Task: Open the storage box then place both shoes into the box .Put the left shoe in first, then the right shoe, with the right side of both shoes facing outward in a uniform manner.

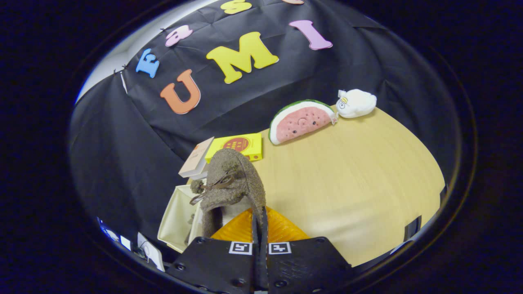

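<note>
The tongs (260,228) are pressed together on the rear edge of a brown fuzzy shoe (231,185), with both fingers (282,230) clamped on the thin wall of its heel. The shoe hangs lifted just ahead of the fingers, its toe pointing away, and a dark strap with a small pom-pom lies across its top. Below and beside the shoe sits the cream storage box (176,220), open, at the near corner of the light wooden bench (359,183). Beyond the shoe lie a yellow box (241,145) and a pale book (196,157). Farther along the bench edge rest a watermelon-slice plush (300,121) and, just beside it, a white plush toy (356,103).
</note>
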A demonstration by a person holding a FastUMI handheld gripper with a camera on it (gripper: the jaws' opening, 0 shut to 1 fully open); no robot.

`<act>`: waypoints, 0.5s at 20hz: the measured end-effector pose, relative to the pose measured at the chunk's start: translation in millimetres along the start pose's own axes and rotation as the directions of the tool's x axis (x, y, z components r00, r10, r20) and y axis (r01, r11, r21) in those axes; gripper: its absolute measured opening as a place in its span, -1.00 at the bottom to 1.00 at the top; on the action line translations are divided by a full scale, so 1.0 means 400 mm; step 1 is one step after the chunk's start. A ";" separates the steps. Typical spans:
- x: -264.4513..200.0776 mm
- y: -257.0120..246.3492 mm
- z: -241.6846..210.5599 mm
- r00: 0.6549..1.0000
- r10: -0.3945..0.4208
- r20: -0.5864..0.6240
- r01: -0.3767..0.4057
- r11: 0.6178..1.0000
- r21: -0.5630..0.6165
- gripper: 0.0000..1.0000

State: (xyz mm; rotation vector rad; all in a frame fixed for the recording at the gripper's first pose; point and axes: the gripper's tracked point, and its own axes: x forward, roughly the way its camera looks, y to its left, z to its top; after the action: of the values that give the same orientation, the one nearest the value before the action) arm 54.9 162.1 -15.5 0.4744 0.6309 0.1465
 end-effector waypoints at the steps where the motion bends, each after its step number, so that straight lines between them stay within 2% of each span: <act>1: -0.003 0.048 0.003 1.000 0.007 0.004 -0.007 1.000 0.003 -0.99; 6: 0.029 0.261 -0.012 1.000 -0.003 0.014 0.003 1.000 0.029 -1.00; 10: 0.088 0.412 -0.084 1.000 -0.007 0.006 0.007 1.000 0.025 -1.00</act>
State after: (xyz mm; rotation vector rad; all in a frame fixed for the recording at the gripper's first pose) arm 64.5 330.2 19.4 0.4968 0.6295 0.1305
